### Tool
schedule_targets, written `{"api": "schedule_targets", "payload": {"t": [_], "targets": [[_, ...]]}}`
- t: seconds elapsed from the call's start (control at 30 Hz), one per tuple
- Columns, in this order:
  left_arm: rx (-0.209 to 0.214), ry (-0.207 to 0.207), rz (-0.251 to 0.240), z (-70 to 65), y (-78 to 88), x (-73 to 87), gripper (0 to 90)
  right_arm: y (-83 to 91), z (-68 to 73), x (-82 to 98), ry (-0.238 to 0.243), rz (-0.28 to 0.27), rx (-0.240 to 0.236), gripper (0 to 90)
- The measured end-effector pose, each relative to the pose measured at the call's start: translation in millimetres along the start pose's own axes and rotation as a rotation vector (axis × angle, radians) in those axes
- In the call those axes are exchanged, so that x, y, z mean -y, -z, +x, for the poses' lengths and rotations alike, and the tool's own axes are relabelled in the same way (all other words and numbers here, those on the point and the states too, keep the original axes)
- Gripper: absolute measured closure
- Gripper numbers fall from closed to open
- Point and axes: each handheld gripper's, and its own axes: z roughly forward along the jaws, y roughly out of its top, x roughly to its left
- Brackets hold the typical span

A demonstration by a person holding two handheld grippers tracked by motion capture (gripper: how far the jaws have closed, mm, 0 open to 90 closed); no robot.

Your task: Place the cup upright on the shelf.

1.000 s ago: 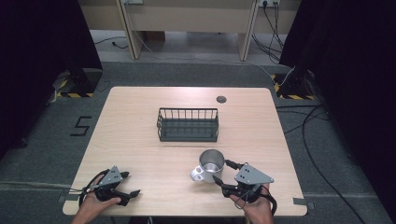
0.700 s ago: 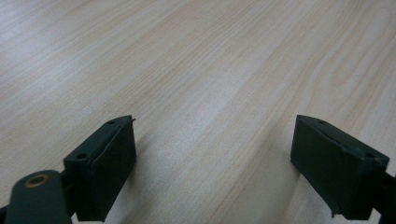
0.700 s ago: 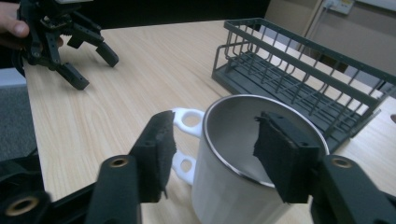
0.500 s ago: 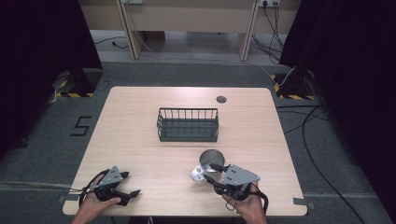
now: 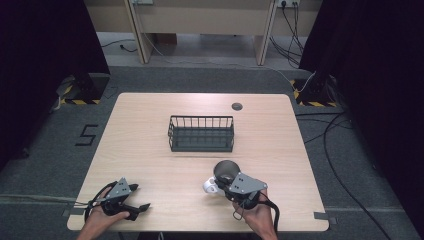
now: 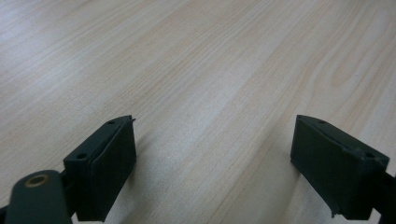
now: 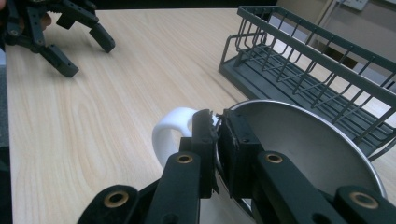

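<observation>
From high above your side you look forward and down on the whole table (image 5: 150,130); each gripper view skims it closely, and the basket (image 5: 201,134) recurs beyond the right one.

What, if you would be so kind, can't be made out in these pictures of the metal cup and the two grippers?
- Metal cup: its base and outside wall are cut off by the bottom edge in the right gripper view and covered by the right gripper.
- Cup's white handle: too small in the high view to show how it joins.
- Left gripper: its body lies below the picture's edge in the left gripper view.
</observation>
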Motion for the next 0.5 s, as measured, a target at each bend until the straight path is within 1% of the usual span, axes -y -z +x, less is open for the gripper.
{"api": "schedule_targets", "payload": {"t": [0.03, 0.1, 0.13, 0.17, 0.2, 0.23, 0.27, 0.3, 0.37, 0.4, 0.5], "targets": [[0.000, -0.001, 0.002, 0.0, 0.1, -0.1, 13.5, -4.6, 1.1, -2.3, -0.018, 0.001, 0.010, 83.6], [0.000, 0.000, 0.002, 0.0, 0.1, -0.1, 13.5, -6.6, 1.6, -3.2, -0.027, 0.001, 0.015, 83.2], [0.000, 0.000, 0.001, 0.0, 0.1, -0.1, 13.6, -10.7, 2.7, -5.3, -0.048, 0.003, 0.026, 82.1], [0.001, 0.000, 0.001, 0.0, 0.1, 0.0, 13.5, -12.9, 3.5, -6.7, -0.059, 0.005, 0.032, 81.1], [0.000, 0.000, 0.001, 0.0, 0.1, 0.0, 13.6, -16.8, 4.7, -9.0, -0.070, 0.014, 0.042, 77.7], [0.000, 0.000, 0.001, 0.0, 0.1, 0.0, 13.5, -22.8, 5.6, -11.0, -0.078, 0.033, 0.056, 72.2], [0.000, -0.001, 0.004, 0.1, 0.3, -0.1, 13.5, -25.3, 6.2, -11.4, -0.093, 0.040, 0.069, 69.8], [0.000, -0.001, 0.004, 0.1, 0.3, -0.1, 13.5, -25.3, 6.2, -11.4, -0.093, 0.040, 0.069, 69.8], [0.000, 0.000, 0.002, 0.0, 0.1, 0.0, 13.6, -27.4, 7.0, -11.1, -0.103, 0.051, 0.083, 64.0], [0.000, -0.001, 0.002, 0.0, 0.1, 0.0, 13.6, -23.9, 7.6, -11.3, -0.105, 0.041, 0.083, 61.0], [0.000, -0.001, 0.002, 0.0, 0.1, -0.1, 13.5, -14.8, 6.3, -13.9, -0.100, 0.011, 0.076, 56.6]]}}
